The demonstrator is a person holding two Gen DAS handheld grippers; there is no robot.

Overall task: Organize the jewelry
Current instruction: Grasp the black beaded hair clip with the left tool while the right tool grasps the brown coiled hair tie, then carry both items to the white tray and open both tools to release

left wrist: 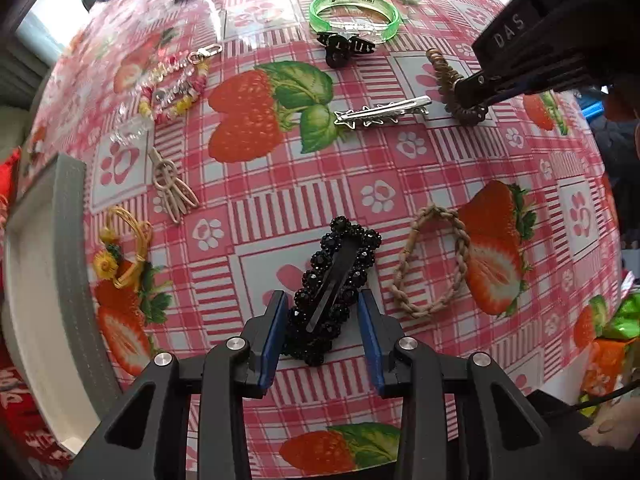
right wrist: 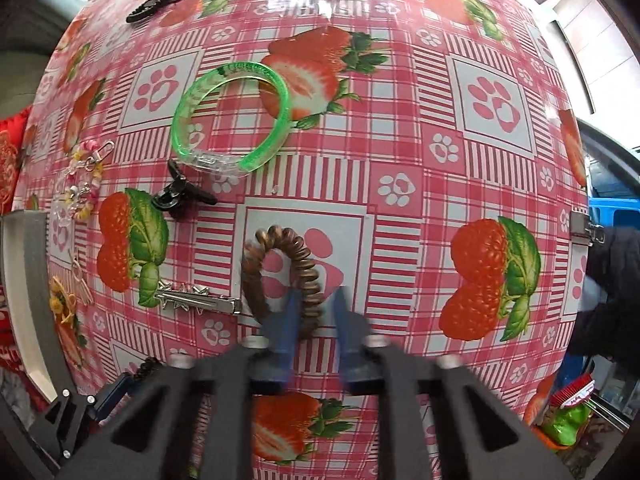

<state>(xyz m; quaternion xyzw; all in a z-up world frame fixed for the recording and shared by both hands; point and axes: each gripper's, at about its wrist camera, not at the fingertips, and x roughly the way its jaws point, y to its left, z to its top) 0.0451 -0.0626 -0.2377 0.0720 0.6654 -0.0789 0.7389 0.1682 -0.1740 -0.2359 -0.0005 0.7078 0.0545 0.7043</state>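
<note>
My left gripper [left wrist: 323, 300] is open, its blue pads on either side of a black beaded hair clip [left wrist: 334, 286] that lies on the strawberry tablecloth. My right gripper [right wrist: 316, 300] is open and blurred, its fingers around the near end of a brown spiral hair tie [right wrist: 286, 268]; the same gripper [left wrist: 468, 94] shows at that tie [left wrist: 444, 76] in the left wrist view. A grey-rimmed white tray [left wrist: 44, 280] sits at the left edge.
On the cloth lie a green bangle [left wrist: 354, 14], a black claw clip [left wrist: 346, 46], a silver star clip [left wrist: 384, 112], a braided tan band [left wrist: 434, 260], a beaded charm [left wrist: 172, 88], a beige clip [left wrist: 172, 188] and a yellow flower tie [left wrist: 120, 252].
</note>
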